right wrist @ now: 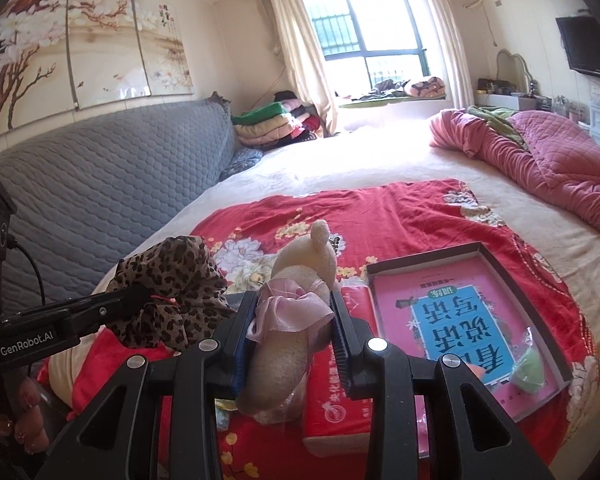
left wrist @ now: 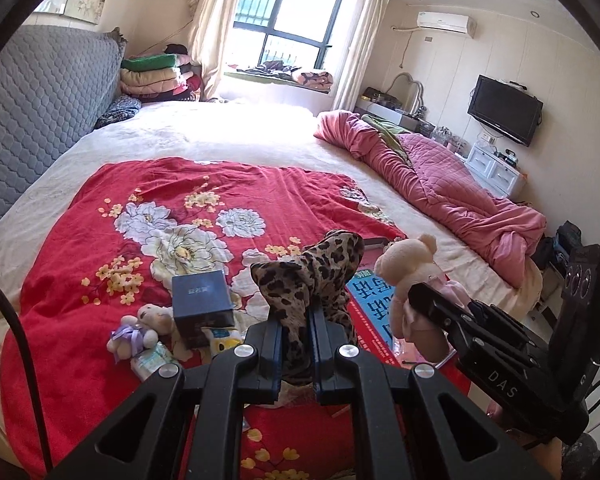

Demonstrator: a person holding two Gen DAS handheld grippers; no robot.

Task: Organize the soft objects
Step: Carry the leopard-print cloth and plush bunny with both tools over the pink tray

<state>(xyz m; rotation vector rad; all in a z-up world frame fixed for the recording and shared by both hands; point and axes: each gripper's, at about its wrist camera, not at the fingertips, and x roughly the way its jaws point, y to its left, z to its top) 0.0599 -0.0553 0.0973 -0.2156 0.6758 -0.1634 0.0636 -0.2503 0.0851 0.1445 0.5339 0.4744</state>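
Leopard-print cloth [left wrist: 306, 280]: bunched and clamped between the fingers of my left gripper [left wrist: 296, 344], whose jaws are pressed fully together on it; the fabric rises in a crumpled tuft above the fingertips. Plush toy [right wrist: 296, 320] (cream body, pink satin bow): pinched across its middle by my right gripper [right wrist: 292, 332], jaws partly closed on it, its head pointing away from me. Both loads hang above the red floral blanket [left wrist: 112, 280] spread on the bed [left wrist: 228, 132].

Just left of my left gripper lie a dark box [left wrist: 202, 300] and a small bear with a purple ribbon [left wrist: 132, 336]. To the right of my right gripper sits a shallow tray [right wrist: 500, 256] holding a pink book [right wrist: 452, 312]; directly beneath it, a red packet [right wrist: 332, 392]. Far right, a pink quilt [right wrist: 540, 164] is heaped.
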